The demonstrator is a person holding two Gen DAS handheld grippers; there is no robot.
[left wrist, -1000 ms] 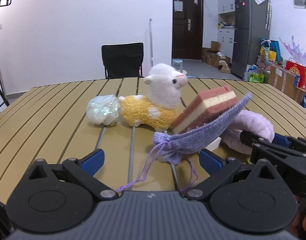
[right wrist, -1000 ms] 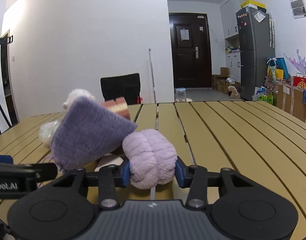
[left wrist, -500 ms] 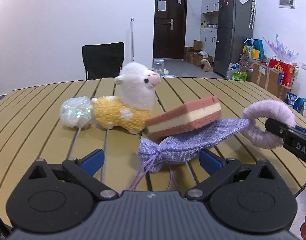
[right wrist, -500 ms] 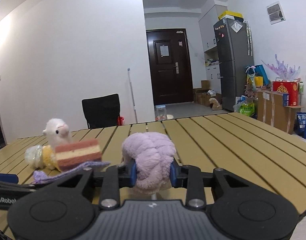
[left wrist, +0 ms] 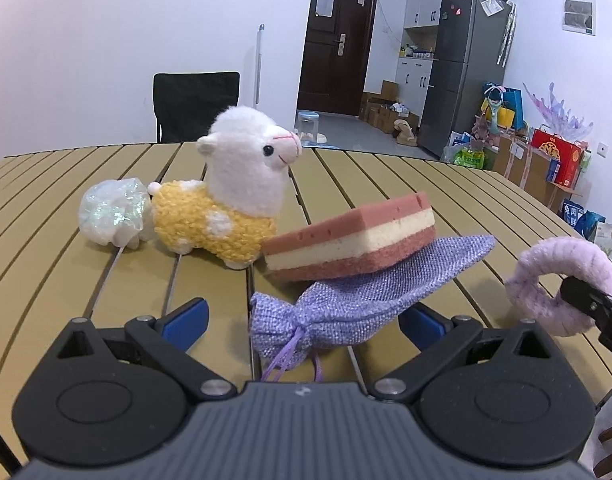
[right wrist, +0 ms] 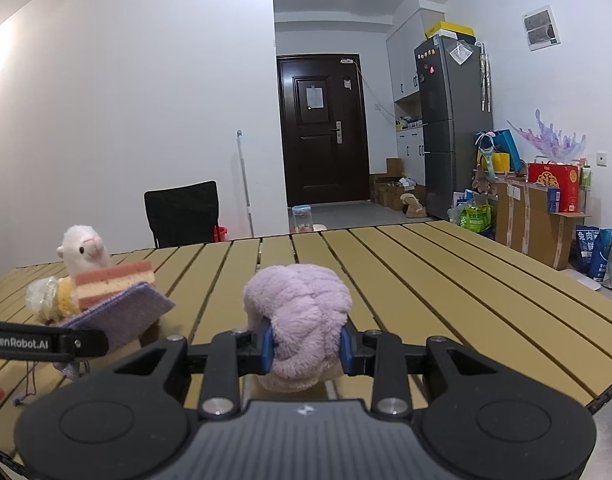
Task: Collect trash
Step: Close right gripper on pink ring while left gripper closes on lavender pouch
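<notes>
A fluffy lilac scrunchie (right wrist: 302, 320) is clamped between the blue pads of my right gripper (right wrist: 306, 350), held just above the slatted table. In the left wrist view the same scrunchie (left wrist: 561, 284) hangs at the right edge in the right gripper's black fingers (left wrist: 585, 300). My left gripper (left wrist: 302, 318) stands open, its blue pads on either side of the tied end of a purple drawstring pouch (left wrist: 357, 292), not touching it. A pink and cream sponge (left wrist: 353, 236) leans on the pouch. A crumpled shiny wrapper (left wrist: 112, 210) lies behind a plush alpaca (left wrist: 234, 196).
The tan slatted table (right wrist: 445, 280) stretches bare to the right. A black chair (right wrist: 182, 212) stands at its far edge. Beyond are a dark door (right wrist: 323, 128), a grey fridge (right wrist: 453, 128) and boxes and bags (right wrist: 545, 208) along the right wall.
My right gripper closed on the scrunchie, lifted it and carried it right, away from the pouch. The sponge and pouch settled flatter. My left gripper edged closer to the pouch.
</notes>
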